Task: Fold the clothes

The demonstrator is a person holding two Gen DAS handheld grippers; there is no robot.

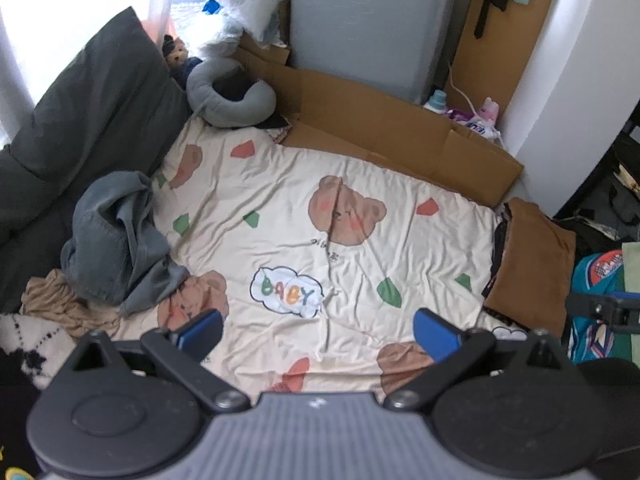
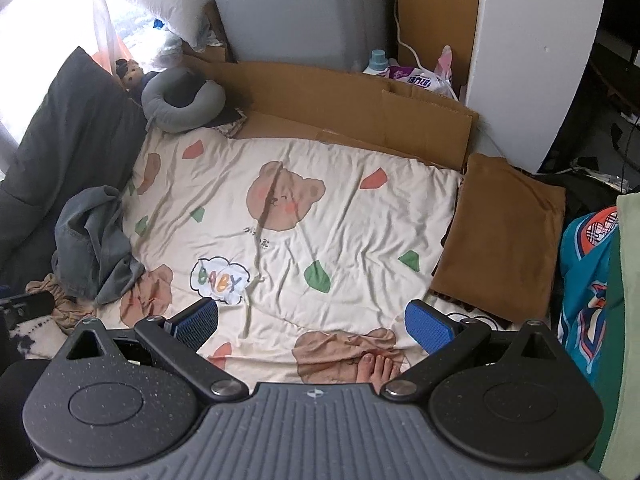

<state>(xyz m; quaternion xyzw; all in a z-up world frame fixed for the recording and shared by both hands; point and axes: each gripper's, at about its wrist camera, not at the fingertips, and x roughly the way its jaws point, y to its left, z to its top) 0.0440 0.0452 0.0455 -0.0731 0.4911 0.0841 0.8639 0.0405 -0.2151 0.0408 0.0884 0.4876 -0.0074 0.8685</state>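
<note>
Brown garment (image 2: 504, 232) is seen folded flat at the right edge of the bear-print sheet (image 2: 320, 216); grey garment (image 1: 116, 240) is left crumpled at the left edge, unfolded; left gripper (image 1: 318, 330) and right gripper (image 2: 312, 318) are held spread wide and empty.

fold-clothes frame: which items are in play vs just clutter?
In play:
- crumpled grey garment, unfolded, left edge of the bear-print sheet
- tan garment, bunched beside it
- folded brown garment, right edge
- left gripper and right gripper, both open, empty

Clutter:
- grey neck pillow
- dark pillow
- flattened cardboard
- detergent bottle
</note>
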